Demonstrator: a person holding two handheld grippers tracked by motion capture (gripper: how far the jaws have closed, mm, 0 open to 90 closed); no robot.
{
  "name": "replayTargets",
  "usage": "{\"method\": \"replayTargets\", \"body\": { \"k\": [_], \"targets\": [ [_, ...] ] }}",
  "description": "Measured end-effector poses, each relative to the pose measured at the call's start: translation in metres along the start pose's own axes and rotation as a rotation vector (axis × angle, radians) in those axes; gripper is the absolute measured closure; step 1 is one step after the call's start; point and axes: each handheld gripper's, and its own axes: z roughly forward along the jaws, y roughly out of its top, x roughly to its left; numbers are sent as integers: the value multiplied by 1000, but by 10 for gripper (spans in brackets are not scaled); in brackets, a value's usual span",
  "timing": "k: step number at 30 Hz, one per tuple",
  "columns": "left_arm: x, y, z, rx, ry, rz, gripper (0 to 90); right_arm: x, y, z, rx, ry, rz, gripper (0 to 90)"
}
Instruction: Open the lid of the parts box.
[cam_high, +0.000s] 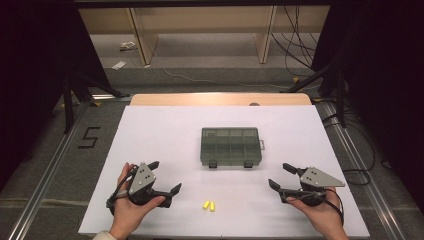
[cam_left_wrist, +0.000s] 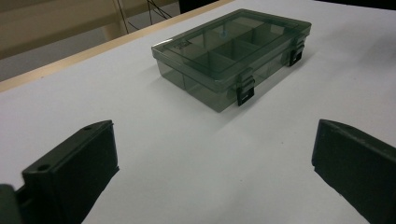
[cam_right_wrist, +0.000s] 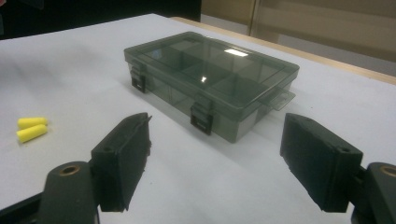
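A smoky, see-through compartment box (cam_high: 230, 146) lies closed in the middle of the white table top (cam_high: 150, 130), its two black latches facing me. Two yellow earplugs (cam_high: 209, 205) lie side by side near the front edge. My left gripper (cam_high: 165, 176) is held front left of the box, open, nothing between its jaws. At the front right my right gripper (cam_high: 280, 175) is also open and empty. The left gripper view looks past the wide-apart left gripper (cam_left_wrist: 215, 140) at the box (cam_left_wrist: 231, 51). The right gripper view has the right gripper (cam_right_wrist: 217, 140), the box (cam_right_wrist: 210, 74) and the earplugs (cam_right_wrist: 31, 128).
A wooden strip (cam_high: 220, 99) borders the table's far edge. On the floor to the left is a black taped figure 5 (cam_high: 89, 137). Black stand legs (cam_high: 75, 90) and cables (cam_high: 350, 150) flank the table on both sides.
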Motion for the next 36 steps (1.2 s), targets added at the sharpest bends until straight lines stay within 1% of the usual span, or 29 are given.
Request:
{"method": "replayTargets", "body": {
  "k": [6,8,10,11,12,13,14,15,16,17,18,19,20,21,22,23,24,25,26,27,28,29,30,31,32,33,34,35,36],
  "targets": [
    [1,0,4,5,-1,0,49,-5,-3,0,-13,-7,15,266],
    [0,0,4,1,2,-1,74,-6,-3,0,-15,-6,14,270],
    [0,1,3,-6,10,1,122,-7,-3,0,-17,-10,11,287],
    [-1,2,2,-18,8,-5,178,-8,-2,0,-19,-11,8,332],
    [-1,2,2,-18,8,-5,211,-8,-2,0,-19,-11,8,332],
    [-1,2,1,-20,-4,-15,318,-10,0,2,-8,-9,-6,426],
    [-1,2,1,-33,-21,-35,430,-11,2,2,7,-6,-3,474],
    [-1,2,1,-48,-33,-64,513,-12,4,4,6,3,-5,521],
    [-4,5,2,-53,-29,-69,589,-12,6,4,9,6,-2,566],
    [-6,8,3,-53,-24,-60,682,-12,7,6,11,-2,-9,626],
    [-8,12,6,-50,-22,-55,733,-13,9,7,14,-8,-20,687],
    [-10,16,10,-42,-17,-37,787,-13,11,9,20,-4,-21,744],
    [-10,16,10,-42,-17,-37,829,-13,12,11,21,-2,-16,797],
    [-13,19,14,-24,-3,-17,829,-13,12,11,21,-2,-16,797],
    [-19,23,26,20,-8,-18,891,-14,15,14,40,-16,-8,898],
    [-19,23,26,20,-8,-18,897,-14,15,14,40,-16,-8,898],
    [-25,23,39,69,-22,-27,898,-15,15,19,60,-13,8,900],
    [-25,23,39,69,-22,-27,898,-16,15,21,80,-18,8,900],
    [-29,24,52,107,-19,-7,898,-16,16,23,95,-20,15,900],
    [-29,24,52,107,-19,-7,898,-17,17,26,104,-13,20,900],
    [-30,26,58,121,-14,-3,898,-17,17,26,104,-13,20,900],
    [-29,29,67,142,-3,-2,898,-18,18,33,127,-15,26,900],
    [-27,30,72,153,2,-3,899,-19,18,37,141,-18,27,900],
    [-27,30,72,153,2,-3,899,-20,17,41,155,-16,39,900],
    [-25,30,81,174,7,-3,899,-21,17,44,170,-17,60,900],
    [-24,30,86,181,8,-7,899,-22,16,48,186,-20,68,900],
    [-24,30,86,181,8,-7,899,-22,16,48,186,-20,68,900],
    [-22,28,95,195,6,-23,899,-23,15,55,224,-33,66,900],
    [-22,28,95,195,6,-23,899,-23,15,55,224,-33,66,900]
  ]
}}
